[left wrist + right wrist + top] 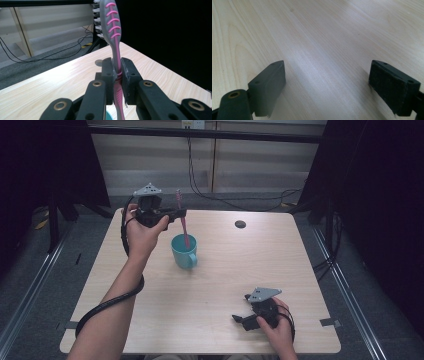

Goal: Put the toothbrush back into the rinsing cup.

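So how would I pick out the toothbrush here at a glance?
Start at the pale wooden table and find the teal mug near its middle. The toothbrush stands upright with its lower end in that mug, clamped by the left gripper. It is the one pink-and-grey thing, bristles on top.

toothbrush (113, 30) bristles – cut by top edge | lower end – hidden inside cup (183, 252)

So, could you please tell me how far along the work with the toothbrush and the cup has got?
Done: the left gripper has its jaws shut on the pink toothbrush, bristle end up. In hand: the toothbrush is held upright, its lower end in or just over the teal cup; which one I cannot tell. Left: letting go and drawing the hand away, or lifting it clear. The right gripper rests open on the table.
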Action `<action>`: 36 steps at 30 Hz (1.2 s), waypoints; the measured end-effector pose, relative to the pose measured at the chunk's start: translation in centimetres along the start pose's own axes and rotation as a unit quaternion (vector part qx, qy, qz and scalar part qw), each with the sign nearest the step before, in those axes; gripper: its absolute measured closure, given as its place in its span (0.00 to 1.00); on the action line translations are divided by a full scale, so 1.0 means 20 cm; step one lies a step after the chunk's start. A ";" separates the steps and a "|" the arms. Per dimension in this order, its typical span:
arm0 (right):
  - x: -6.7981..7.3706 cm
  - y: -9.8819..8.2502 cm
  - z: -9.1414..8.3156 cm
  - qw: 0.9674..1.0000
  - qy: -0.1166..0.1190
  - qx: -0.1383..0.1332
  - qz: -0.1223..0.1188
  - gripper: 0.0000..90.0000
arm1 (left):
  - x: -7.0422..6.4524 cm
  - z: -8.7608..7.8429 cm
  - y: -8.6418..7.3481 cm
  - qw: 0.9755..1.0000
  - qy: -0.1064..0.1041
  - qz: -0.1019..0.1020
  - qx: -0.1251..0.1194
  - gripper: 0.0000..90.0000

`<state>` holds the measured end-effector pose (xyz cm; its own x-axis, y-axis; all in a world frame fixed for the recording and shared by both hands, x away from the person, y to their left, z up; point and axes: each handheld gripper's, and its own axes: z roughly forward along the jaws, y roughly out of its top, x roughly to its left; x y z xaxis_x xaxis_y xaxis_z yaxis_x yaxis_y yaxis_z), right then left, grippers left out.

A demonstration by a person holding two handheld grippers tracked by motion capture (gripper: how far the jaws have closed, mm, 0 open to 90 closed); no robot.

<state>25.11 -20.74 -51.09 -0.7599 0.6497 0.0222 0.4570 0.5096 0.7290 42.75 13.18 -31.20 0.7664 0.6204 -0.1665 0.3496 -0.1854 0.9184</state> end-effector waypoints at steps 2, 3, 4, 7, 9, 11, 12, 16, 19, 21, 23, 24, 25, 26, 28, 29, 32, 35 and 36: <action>0.00 0.00 0.00 1.000 0.000 0.000 0.000 0.15 | 0.01 0.01 0.00 1.000 0.000 -0.001 0.001 0.91; 0.00 0.00 0.00 1.000 0.001 0.001 0.000 0.15 | 0.01 0.01 -0.01 1.000 0.003 -0.001 0.003 0.91; 0.00 0.00 0.00 1.000 0.000 0.000 0.000 0.15 | 0.02 0.02 -0.01 1.000 0.002 -0.003 0.003 0.91; 0.00 0.00 0.00 1.000 0.001 0.001 0.000 0.15 | 0.02 0.02 -0.01 1.000 0.004 -0.001 0.005 0.91; 0.00 0.00 0.00 1.000 0.001 0.000 0.000 0.15 | 0.03 0.03 -0.02 1.000 0.005 0.001 0.006 0.91; 0.00 0.00 0.00 1.000 0.002 0.001 0.000 0.15 | 0.04 0.04 -0.03 1.000 0.007 -0.004 0.004 0.91; 0.00 0.00 0.00 1.000 0.002 0.001 0.000 0.15 | 0.04 0.04 -0.03 1.000 0.008 -0.007 0.004 0.91; 0.00 0.00 0.00 1.000 0.002 0.001 0.000 0.15 | 0.06 0.05 -0.05 1.000 0.010 -0.008 0.007 0.91; 0.00 0.00 0.00 1.000 0.002 0.001 -0.001 0.15 | 0.07 0.06 -0.06 1.000 0.013 -0.006 0.010 0.91; 0.00 0.00 0.00 1.000 0.002 0.001 -0.001 0.15 | 0.09 0.07 -0.08 1.000 0.013 -0.007 0.009 0.91; 0.00 0.00 0.00 1.000 0.002 0.001 -0.001 0.15 | 0.09 0.08 -0.08 1.000 0.015 -0.004 0.011 0.91; 0.00 0.00 0.00 1.000 0.002 0.001 -0.001 0.15 | 0.09 0.08 -0.09 1.000 0.014 -0.004 0.009 0.91; 0.00 0.00 0.00 1.000 0.002 0.001 -0.002 0.15 | 0.09 0.08 -0.09 1.000 0.016 -0.002 0.011 0.91; 0.00 0.00 0.00 1.000 0.002 0.001 -0.002 0.15 | 0.09 0.08 -0.09 1.000 0.016 -0.002 0.011 0.91; 0.00 0.00 0.00 1.000 0.003 0.000 -0.002 0.15 | 0.10 0.09 -0.09 1.000 0.017 -0.002 0.009 0.91; 0.00 0.00 0.00 1.000 0.003 0.001 -0.002 0.15 | 0.11 0.09 -0.09 1.000 0.021 -0.001 0.010 0.91; 0.00 0.00 0.00 1.000 0.003 0.000 -0.002 0.15 | 0.11 0.10 -0.10 1.000 0.022 0.001 0.012 0.91; 0.00 0.00 0.00 1.000 0.003 0.001 -0.002 0.15 | 0.12 0.11 -0.12 1.000 0.026 -0.003 0.014 0.91; 0.00 0.00 0.00 1.000 0.003 0.000 -0.002 0.15 | 0.12 0.11 -0.12 0.999 0.028 -0.001 0.016 0.91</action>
<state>25.09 -20.73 -51.10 -0.7650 0.6436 0.0236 0.4540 0.5129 0.7285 44.95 13.47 -34.66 0.7346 0.6623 -0.1475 0.3689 -0.2074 0.9060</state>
